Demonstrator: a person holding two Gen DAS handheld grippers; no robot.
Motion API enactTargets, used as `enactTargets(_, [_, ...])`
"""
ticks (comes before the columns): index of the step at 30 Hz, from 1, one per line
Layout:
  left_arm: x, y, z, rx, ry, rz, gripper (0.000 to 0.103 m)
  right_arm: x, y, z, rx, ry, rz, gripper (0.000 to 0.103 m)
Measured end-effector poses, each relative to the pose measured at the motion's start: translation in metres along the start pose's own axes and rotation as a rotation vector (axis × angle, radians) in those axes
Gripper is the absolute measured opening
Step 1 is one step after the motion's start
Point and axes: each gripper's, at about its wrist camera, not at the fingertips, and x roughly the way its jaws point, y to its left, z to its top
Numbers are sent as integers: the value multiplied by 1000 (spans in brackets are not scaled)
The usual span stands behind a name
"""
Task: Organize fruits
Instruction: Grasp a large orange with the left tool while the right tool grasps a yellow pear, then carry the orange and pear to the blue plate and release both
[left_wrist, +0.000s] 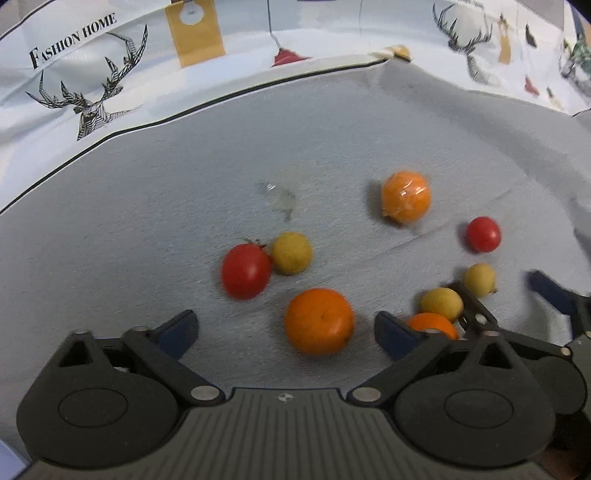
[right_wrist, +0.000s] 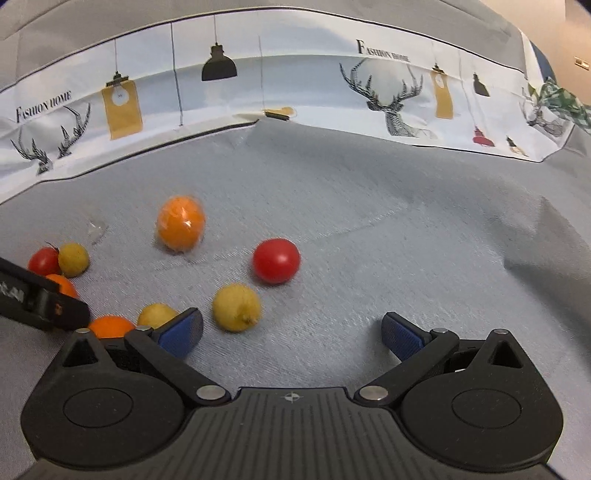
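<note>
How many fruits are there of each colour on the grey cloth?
Orange: 3, one wrapped in film, one bare, one partly hidden behind the tool
Red tomatoes: 2
Yellow: 3
Total: 8

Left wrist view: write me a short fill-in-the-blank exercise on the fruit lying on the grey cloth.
1. The number of red tomatoes on the grey cloth is ____.
2. The left tomato touches a fruit coloured ____.
3. The far orange is wrapped in clear ____.
4. The fruit nearest the gap of the left tool is an ____.

Missing words: two; yellow; plastic; orange
</note>
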Motion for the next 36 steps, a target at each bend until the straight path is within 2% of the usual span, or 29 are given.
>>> enactTargets(1, [-1,-1,-1,-4,1,-13,60,-2,1,1,-10,-12,19,73])
enactTargets(2, [-3,-2,-1,-4,3,-22,42,-5,3,2,-24,-22,28,42])
enactTargets(3, [-7,-3,-2,-6,-10,-14,40,-7,6,2,-40,-23,23,28])
enactTargets(6, [-17,-6,-4,-3,-14,-40,40,-16,-1,0,4,-14,24,28])
enactTargets(9, [-40,-5,-13,-6,-37,-46,40,-31,-9,1,38,-17,-24,28])
enactTargets(11, [-63,-2,-24,-24,-48,-62,40,-44,-12,3,55,-7,-39,28])
enactTargets(16, [-130,16,-60,-51,-59,-58,40,-104,-4,5,59,-30,6,28])
enactTargets(22, [-213,48,-100,-112,-90,-36,40,-189,24,2,6,-46,134,28])
enactTargets(26, [-269,70,-135,-138,-141,14,40,-242,49,0,-30,-54,241,28])
enactTargets(32, [-324,102,-192,-196,-151,83,40,-310,91,-8,-87,-30,433,28])
enactTargets(36, [-352,121,-234,-237,-166,128,40,-348,118,-21,-143,-24,516,28])
